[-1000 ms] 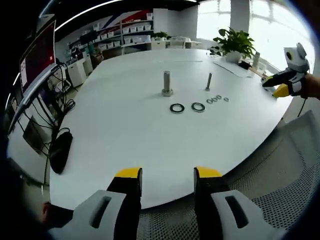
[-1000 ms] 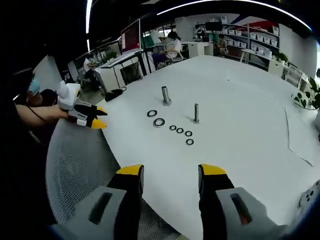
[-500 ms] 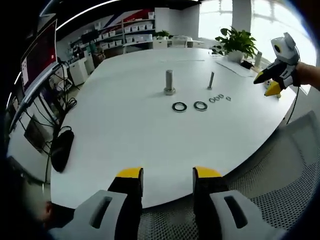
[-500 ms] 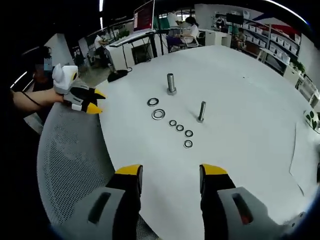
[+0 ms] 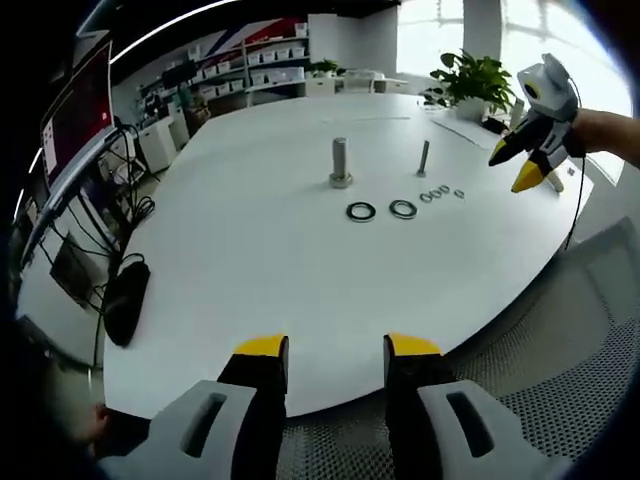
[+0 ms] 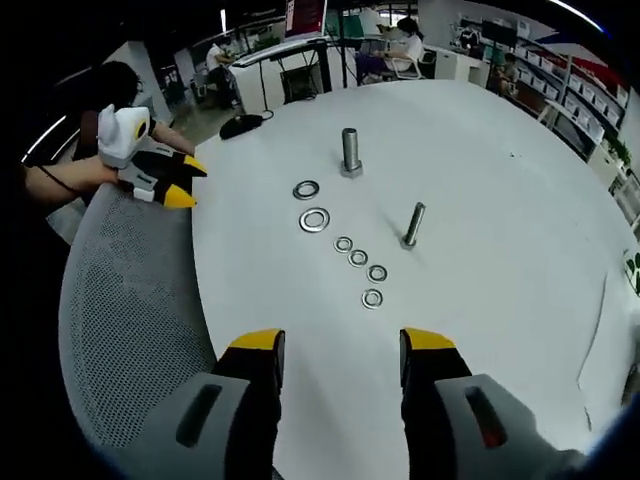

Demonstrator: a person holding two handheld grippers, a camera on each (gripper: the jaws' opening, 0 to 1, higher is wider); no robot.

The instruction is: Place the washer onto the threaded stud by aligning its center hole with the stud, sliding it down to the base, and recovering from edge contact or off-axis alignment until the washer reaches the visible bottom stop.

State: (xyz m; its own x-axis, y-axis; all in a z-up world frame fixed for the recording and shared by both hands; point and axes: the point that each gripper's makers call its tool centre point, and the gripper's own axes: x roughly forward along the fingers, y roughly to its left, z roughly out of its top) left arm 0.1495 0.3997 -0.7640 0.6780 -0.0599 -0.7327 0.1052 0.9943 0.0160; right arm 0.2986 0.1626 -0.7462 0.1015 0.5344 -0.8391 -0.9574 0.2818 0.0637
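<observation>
Both tongs are hanging parted and empty: the right gripper (image 6: 335, 345) over the table edge (image 6: 205, 300), the left gripper (image 5: 325, 350) farther off. The 2 large washers (image 6: 314, 219) are lying beside the thick stud (image 6: 350, 152), with open table around; approaching level should avoid edge contact.

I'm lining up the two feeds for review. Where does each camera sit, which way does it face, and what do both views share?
Left gripper view: rides the left hand-held gripper, facing across the white table toward windows; the right hand-held gripper enters at right.
Right gripper view: rides the right hand-held gripper, facing the table from another side; the left hand-held gripper shows at left.
Shared: large stud, thin stud, washers.
</observation>
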